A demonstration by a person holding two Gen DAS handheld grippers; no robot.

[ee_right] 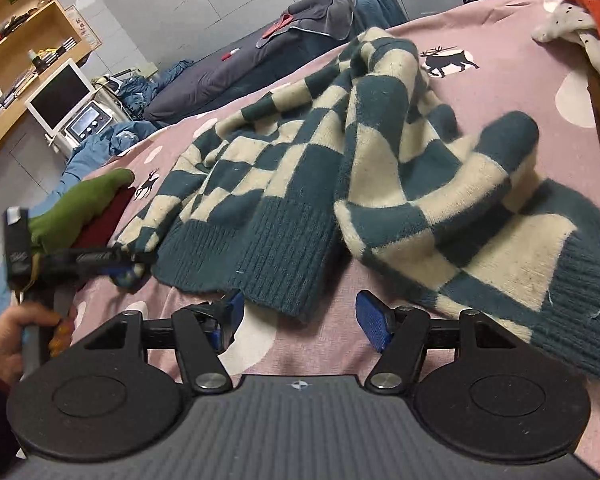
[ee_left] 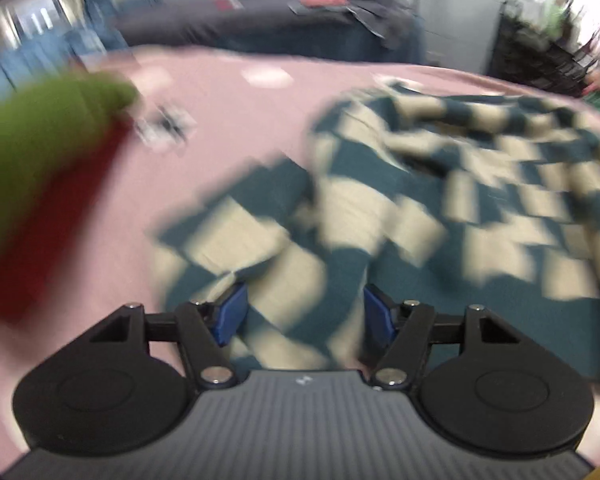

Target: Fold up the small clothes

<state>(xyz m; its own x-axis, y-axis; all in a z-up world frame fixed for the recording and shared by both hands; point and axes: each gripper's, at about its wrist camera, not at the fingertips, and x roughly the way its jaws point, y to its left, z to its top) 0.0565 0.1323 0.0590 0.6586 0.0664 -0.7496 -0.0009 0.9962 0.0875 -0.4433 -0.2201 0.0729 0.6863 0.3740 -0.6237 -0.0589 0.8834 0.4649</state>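
Left wrist view, heavily blurred: the left gripper (ee_left: pixel 302 312) stood with its blue pads (ee_left: pixel 231 314) partly apart over a teal-and-cream checkered sweater (ee_left: pixel 440 200), knit lying between them, though whether the pads pressed it could not be told. The sweater was spread rumpled across the pink bedspread (ee_left: pixel 228 128), reaching toward its right side. At the left edge of the bedspread sat a green garment (ee_left: pixel 48 120) on top of a dark red one (ee_left: pixel 48 220). Right wrist view, sharp: the right gripper (ee_right: pixel 300 316) was open and held nothing, its pads just short of the sweater's ribbed teal hem (ee_right: pixel 268 256), only bedspread between them. A sleeve (ee_right: pixel 500 240) lay folded across toward the right. At the left, a hand (ee_right: pixel 8 340) held the left gripper's handle, its tips at the sweater's left hem corner (ee_right: pixel 132 268). An orange and white pile (ee_right: pixel 580 8) sat at the far right corner of the bedspread.
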